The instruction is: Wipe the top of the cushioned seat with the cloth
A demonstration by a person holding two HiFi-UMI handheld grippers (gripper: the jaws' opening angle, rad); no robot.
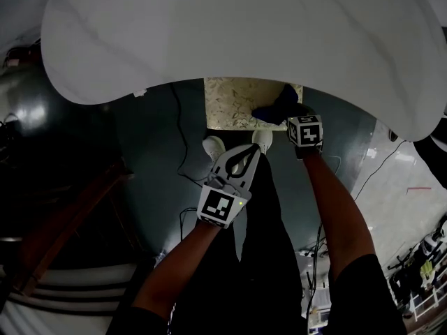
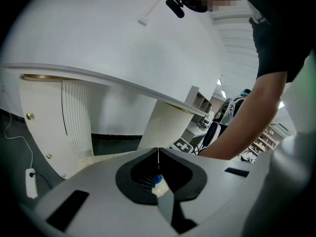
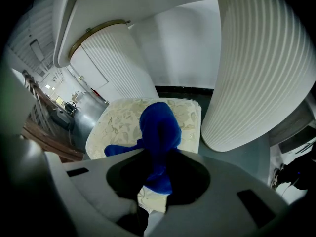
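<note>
The cushioned seat has a cream, leaf-patterned top and stands under the edge of a big white table. A dark blue cloth lies bunched on its right part. My right gripper is shut on the cloth. In the right gripper view the cloth rises from between the jaws of that gripper and rests on the seat. My left gripper hangs short of the seat's near edge, above the person's legs. In its own view the left gripper has its tips together, with nothing held.
The white tabletop covers the far half of the seat. A fluted white pedestal stands close on the seat's right and another behind it. The person's shoes are at the seat's near edge. Cables lie on the dark floor.
</note>
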